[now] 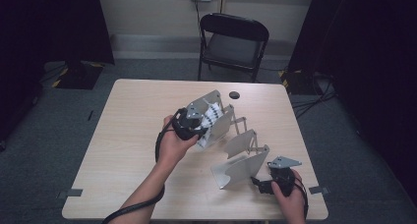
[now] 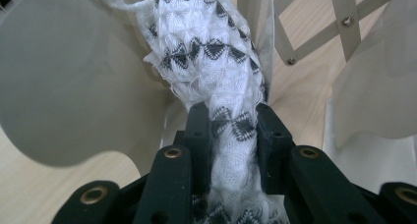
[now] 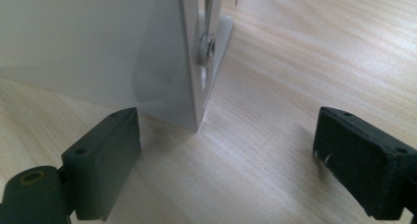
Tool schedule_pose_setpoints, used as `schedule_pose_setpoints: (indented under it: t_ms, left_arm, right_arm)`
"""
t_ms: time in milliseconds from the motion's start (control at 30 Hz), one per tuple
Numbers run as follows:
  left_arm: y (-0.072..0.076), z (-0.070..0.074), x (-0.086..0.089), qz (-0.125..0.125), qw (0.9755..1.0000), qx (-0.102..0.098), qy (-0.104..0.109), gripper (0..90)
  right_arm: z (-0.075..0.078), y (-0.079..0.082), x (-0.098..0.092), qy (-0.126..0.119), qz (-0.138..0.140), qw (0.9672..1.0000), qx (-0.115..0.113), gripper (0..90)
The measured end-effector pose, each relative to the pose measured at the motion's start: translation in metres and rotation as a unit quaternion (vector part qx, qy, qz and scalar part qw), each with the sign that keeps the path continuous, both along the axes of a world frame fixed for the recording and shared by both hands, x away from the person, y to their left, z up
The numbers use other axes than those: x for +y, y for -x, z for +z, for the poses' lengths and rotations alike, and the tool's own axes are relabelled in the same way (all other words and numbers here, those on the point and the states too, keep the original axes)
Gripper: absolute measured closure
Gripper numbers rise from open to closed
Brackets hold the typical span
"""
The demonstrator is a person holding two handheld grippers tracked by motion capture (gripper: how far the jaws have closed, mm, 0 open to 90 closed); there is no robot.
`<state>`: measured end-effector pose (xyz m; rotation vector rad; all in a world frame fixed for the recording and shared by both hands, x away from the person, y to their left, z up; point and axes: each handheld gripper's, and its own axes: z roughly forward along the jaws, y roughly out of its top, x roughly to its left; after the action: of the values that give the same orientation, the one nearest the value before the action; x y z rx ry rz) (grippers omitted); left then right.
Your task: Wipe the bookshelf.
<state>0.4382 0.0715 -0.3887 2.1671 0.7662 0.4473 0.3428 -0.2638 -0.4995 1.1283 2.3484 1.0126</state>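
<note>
A white knitted cloth (image 1: 212, 115) with black triangle rows hangs bunched between the far panels of a white accordion rack (image 1: 241, 167) standing on the wooden table (image 1: 128, 135). My left gripper (image 1: 205, 122) is shut on it, lifted above the table. In the left gripper view the cloth (image 2: 206, 52) runs up from between the pads of my left gripper (image 2: 231, 121), with rack panels (image 2: 69, 86) on both sides. My right gripper (image 1: 258, 181) rests low by the rack's nearest panel. In the right gripper view my right gripper (image 3: 226, 145) stands open, and the panel's corner (image 3: 192, 101) sits just ahead of its jaws.
A small black round disc (image 1: 234, 94) lies on the table behind the rack. A black folding chair (image 1: 233, 40) stands beyond the far edge. Grey tape tabs (image 1: 74, 192) mark the near table corners. Dark curtains hang at both sides.
</note>
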Motion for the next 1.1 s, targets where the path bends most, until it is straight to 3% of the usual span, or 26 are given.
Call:
schedule_pose_setpoints:
  t_ms: [233,533,833,1100]
  left_arm:
    - [-0.004,-0.005,-0.009,-0.012,0.9999,0.001,-0.002,71.3]
    - [-0.003,-0.024,-0.011,-0.013,0.9996,0.023,-0.007,71.3]
    - [-0.003,-0.043,-0.014,-0.019,0.9989,0.034,-0.025,71.1]
    - [-0.002,-0.069,-0.007,0.005,0.9977,0.055,-0.038,67.2]
  right_arm:
    - [0.0,0.0,0.0,0.001,0.0,1.0,0.0,10.1]
    - [0.0,0.001,0.0,0.001,-0.001,1.0,0.0,10.1]
    - [0.0,0.001,0.0,0.0,-0.001,1.0,0.0,10.2]
    - [0.0,0.002,0.001,0.001,0.0,1.0,-0.001,10.2]
